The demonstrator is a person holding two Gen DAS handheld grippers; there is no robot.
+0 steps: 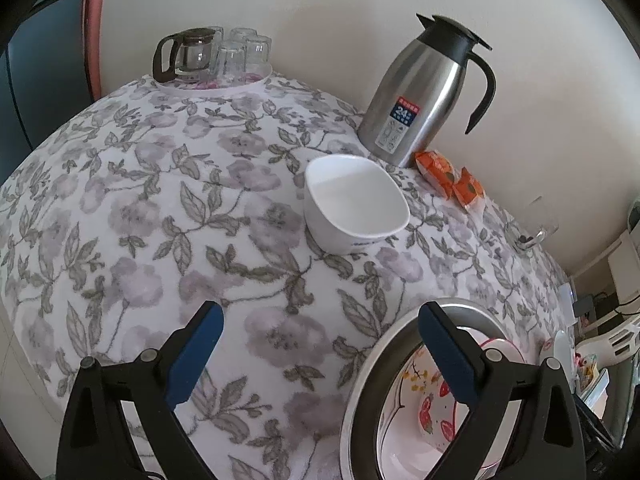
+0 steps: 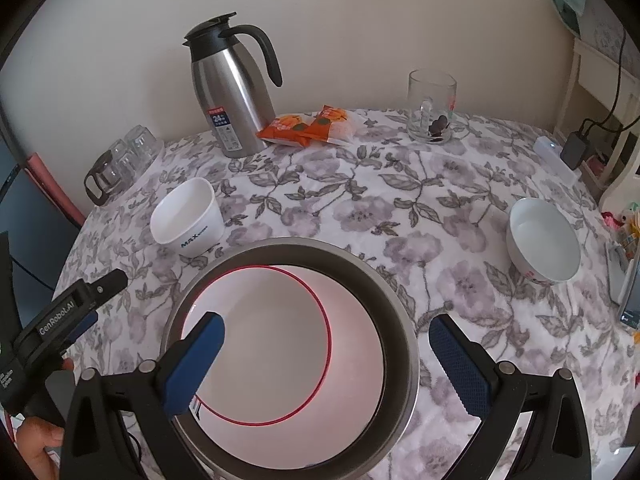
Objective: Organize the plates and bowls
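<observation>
A white squarish bowl (image 1: 356,204) marked MAX stands on the floral table; it also shows in the right wrist view (image 2: 188,220). A steel basin (image 2: 400,300) holds a red-rimmed white plate (image 2: 280,344); in the left wrist view the basin (image 1: 360,392) shows a fruit-patterned dish (image 1: 432,404) in it. A round white bowl (image 2: 544,240) sits at the right. My left gripper (image 1: 320,344) is open and empty, short of the MAX bowl. My right gripper (image 2: 326,344) is open and empty above the basin.
A steel thermos jug (image 1: 412,96) stands by the wall, with orange snack packets (image 2: 308,124) beside it. A tray with a glass teapot and upturned glasses (image 1: 216,56) is at the far left corner. A glass mug (image 2: 432,108) stands far right.
</observation>
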